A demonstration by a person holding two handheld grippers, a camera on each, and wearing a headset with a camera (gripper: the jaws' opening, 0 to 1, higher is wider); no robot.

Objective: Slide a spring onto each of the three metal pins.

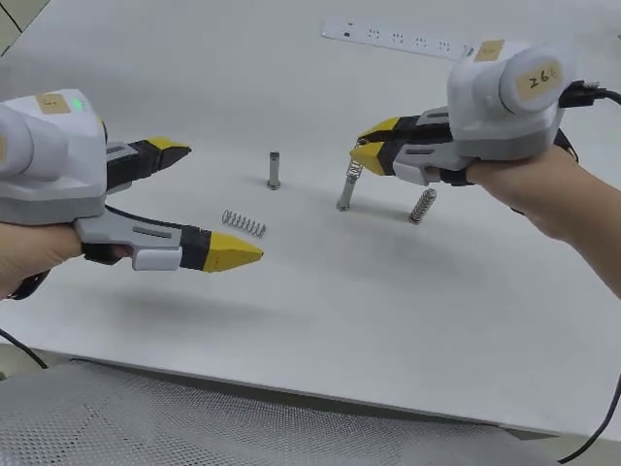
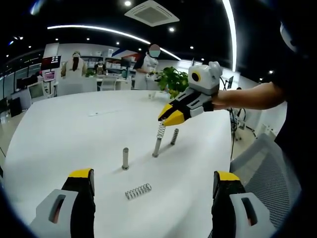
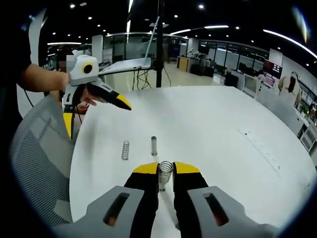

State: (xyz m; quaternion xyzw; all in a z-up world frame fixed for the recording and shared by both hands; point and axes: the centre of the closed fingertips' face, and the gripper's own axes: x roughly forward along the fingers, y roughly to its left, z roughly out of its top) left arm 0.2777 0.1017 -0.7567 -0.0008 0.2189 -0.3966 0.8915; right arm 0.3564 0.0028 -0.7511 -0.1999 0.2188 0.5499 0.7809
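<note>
Right gripper (image 1: 359,155): yellow-tipped jaws pinched narrow on the held spring (image 3: 166,171), a short coil of bright wire
Held spring's place: at the top end of the leaning pin (image 1: 345,192), a slim grey metal rod that tilts with its foot on the desk (image 1: 340,311)
Left gripper (image 1: 221,201): jaws spread wide, nothing between them, hanging above the desk's near-left part
Loose spring (image 1: 244,223): lies flat on its side on the desk, between the left gripper's tips in the head view
Upright pin (image 1: 274,170): smooth bare cylinder, standing on end, just beyond the loose spring
Sleeved pin (image 1: 422,205): tilted, coils wound along its length, right of the leaning pin
Desk: matte white, smooth
Power strip (image 1: 398,39): long, white, flat, at the far edge
</note>
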